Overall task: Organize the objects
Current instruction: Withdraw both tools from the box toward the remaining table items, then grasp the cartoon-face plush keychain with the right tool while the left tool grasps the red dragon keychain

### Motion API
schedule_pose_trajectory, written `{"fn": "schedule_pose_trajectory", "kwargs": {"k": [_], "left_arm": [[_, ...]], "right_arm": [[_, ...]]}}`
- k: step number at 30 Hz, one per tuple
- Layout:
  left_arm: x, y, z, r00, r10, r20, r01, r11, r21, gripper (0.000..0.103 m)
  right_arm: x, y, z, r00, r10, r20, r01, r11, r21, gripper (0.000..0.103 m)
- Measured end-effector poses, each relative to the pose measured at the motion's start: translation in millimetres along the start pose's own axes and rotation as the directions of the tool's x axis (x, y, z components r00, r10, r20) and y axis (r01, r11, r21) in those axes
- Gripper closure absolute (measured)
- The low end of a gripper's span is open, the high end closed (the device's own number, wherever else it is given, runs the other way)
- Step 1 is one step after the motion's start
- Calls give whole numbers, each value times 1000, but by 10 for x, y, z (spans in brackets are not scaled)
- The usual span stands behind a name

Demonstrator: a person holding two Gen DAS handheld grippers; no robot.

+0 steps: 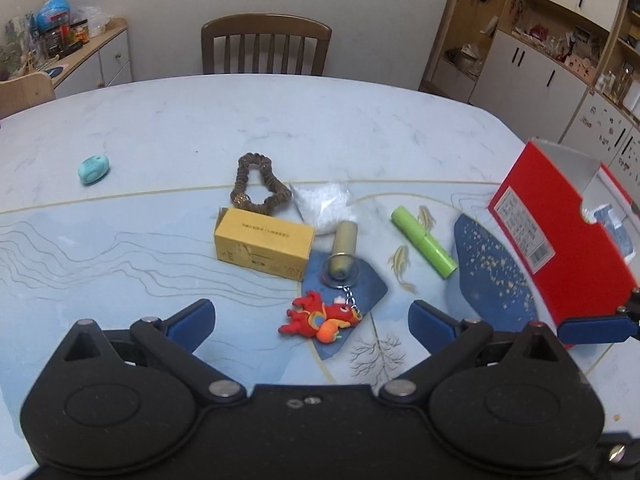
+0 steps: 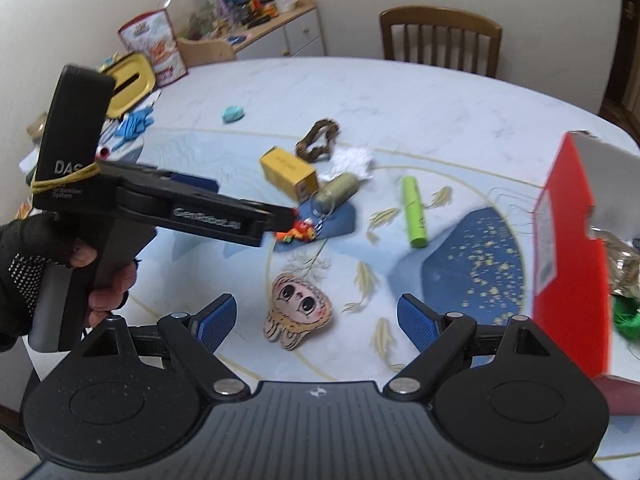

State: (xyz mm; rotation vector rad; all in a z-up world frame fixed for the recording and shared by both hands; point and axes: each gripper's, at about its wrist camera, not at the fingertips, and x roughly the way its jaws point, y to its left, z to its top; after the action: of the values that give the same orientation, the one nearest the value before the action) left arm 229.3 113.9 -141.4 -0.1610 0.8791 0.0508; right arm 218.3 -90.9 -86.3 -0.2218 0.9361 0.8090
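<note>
While both sets of jaws stand apart, empty, left gripper nearer: red plastic dragon keychain lies between its tips, long axis crosswise; right gripper over doll-face charm.

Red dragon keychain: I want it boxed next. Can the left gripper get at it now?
Probably yes. The left gripper is open, the keychain lies between its fingers with nothing on top; only its ring touches the olive tube.
</note>
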Motion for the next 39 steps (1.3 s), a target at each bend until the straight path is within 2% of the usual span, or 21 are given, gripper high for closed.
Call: {"fn": "schedule_pose_trajectory", "kwargs": {"k": [3, 7, 9, 14, 16, 32, 39], "left_arm": [[66, -14, -31, 1000, 4, 2, -4, 1000, 21, 1], [184, -10, -47, 1000, -9, -9, 9, 1000, -11, 6], [217, -37, -58, 1000, 0, -1, 0, 1000, 4, 8], [308, -83, -83, 1000, 17, -6, -17, 998, 54, 19], [340, -92, -101, 1000, 25, -9, -24, 997, 70, 21], [398, -196, -131, 999, 38, 12, -39, 987, 153, 46], [395, -205, -125, 1000, 27, 6, -28, 987, 156, 51]], "right_arm": [[131, 56, 5, 1000, 4, -21, -4, 1000, -30, 15], [315, 105, 26, 999, 5, -46, -8, 999, -53, 15], [381, 120, 34, 998, 6, -56, -9, 998, -58, 15], [522, 174, 23, 996, 13, -90, -21, 996, -85, 19], [564, 193, 6, 995, 10, -100, -20, 995, -96, 19], [731, 173, -18, 990, -1, -139, -12, 996, -90, 46], [727, 168, -12, 990, 3, -138, -16, 995, -95, 53]]}}
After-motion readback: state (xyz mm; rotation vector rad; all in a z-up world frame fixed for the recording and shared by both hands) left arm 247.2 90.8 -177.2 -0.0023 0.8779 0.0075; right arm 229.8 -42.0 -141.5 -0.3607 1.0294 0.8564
